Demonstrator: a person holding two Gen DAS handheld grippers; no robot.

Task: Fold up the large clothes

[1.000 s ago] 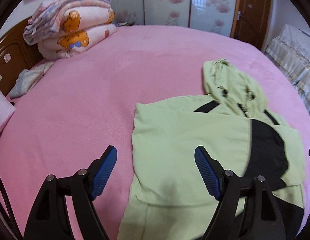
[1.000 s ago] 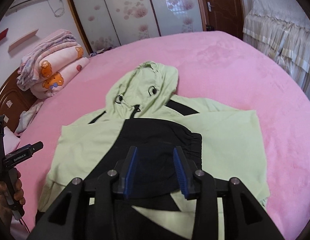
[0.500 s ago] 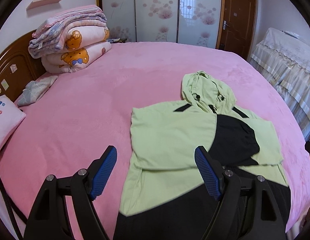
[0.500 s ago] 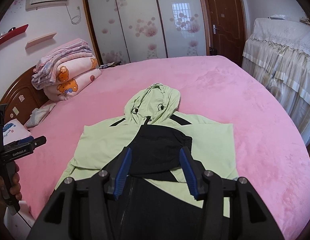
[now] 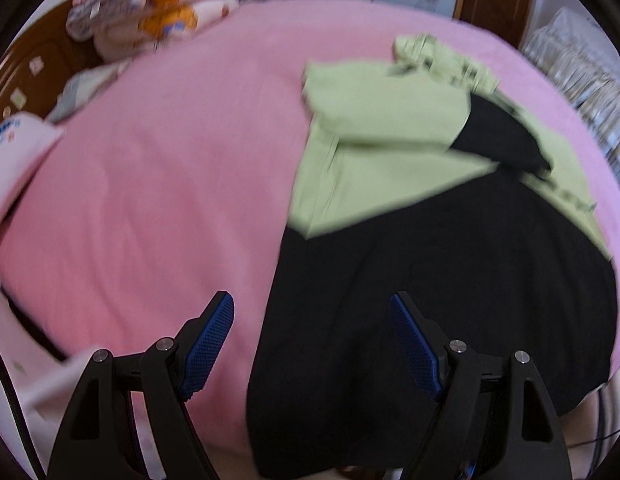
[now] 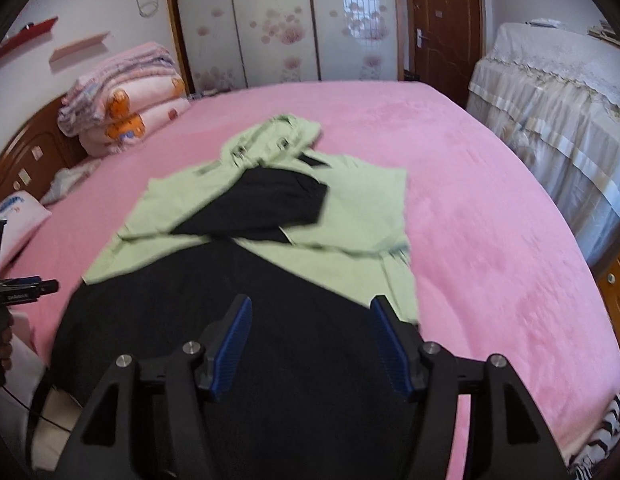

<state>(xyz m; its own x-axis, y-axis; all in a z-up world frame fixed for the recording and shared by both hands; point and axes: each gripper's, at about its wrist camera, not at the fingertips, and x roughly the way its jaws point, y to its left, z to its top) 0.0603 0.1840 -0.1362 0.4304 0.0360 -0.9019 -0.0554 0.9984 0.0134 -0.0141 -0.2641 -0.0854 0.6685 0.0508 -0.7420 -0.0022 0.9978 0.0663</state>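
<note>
Green-and-black hoodie (image 6: 349, 216) flat on pink bed (image 6: 489, 208), sleeves folded across chest, black hem at near edge. Left gripper (image 5: 311, 342) wide and empty, right gripper (image 6: 310, 346) opening with nothing between pads. Next, probably: grab near hem corners, fold toward hood.

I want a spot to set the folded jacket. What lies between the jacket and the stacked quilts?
Only bare pink bedspread between the jacket and the quilts, as the right wrist view shows.
</note>
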